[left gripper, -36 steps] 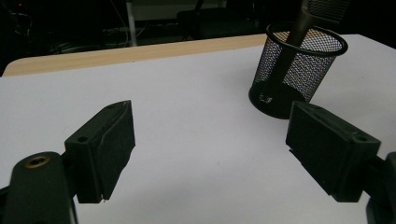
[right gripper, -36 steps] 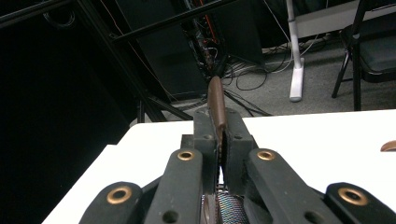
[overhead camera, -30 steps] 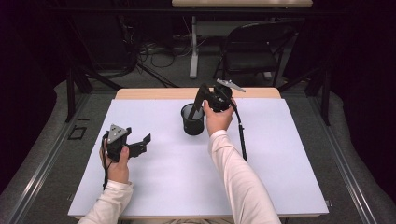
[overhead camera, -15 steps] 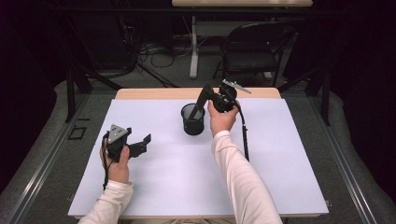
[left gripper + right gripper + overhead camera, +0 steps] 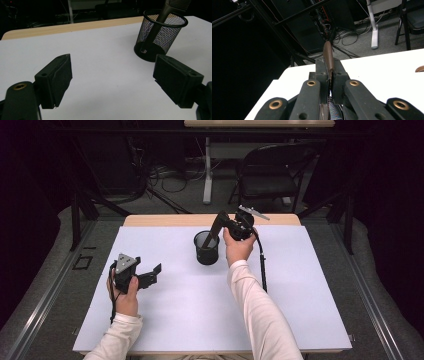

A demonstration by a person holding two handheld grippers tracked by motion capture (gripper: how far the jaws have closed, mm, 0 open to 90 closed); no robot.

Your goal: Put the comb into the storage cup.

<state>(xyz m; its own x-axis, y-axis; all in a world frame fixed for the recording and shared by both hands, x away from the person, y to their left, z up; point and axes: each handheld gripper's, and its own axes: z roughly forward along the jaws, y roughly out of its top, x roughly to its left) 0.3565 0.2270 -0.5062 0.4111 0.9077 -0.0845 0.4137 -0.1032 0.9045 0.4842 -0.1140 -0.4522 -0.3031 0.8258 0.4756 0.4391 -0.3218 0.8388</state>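
The right gripper point(image 5: 216, 226) is clamped tight on a slim brown pen point(image 5: 328, 56), which sticks out beyond its two black jaws in the right gripper view. In the high view this gripper slants down from the right hand point(image 5: 239, 245) toward the black mesh cup point(image 5: 206, 248), and its jaws reach the cup's rim from the right, above the opening. In the left gripper view a dark rod-like shape slants down into the cup point(image 5: 160, 35) and reaches its floor; whether that is the pen itself cannot be told. The cup stands upright on the white table point(image 5: 300, 290), toward the far edge, and the right gripper's cable point(image 5: 262, 265) trails down just to the right of the cup. Well to the left of the cup and nearer the person, the left gripper point(image 5: 152, 274) is held low over the table by the left hand point(image 5: 125, 292), its jaws spread wide with nothing between them, pointing toward the cup.
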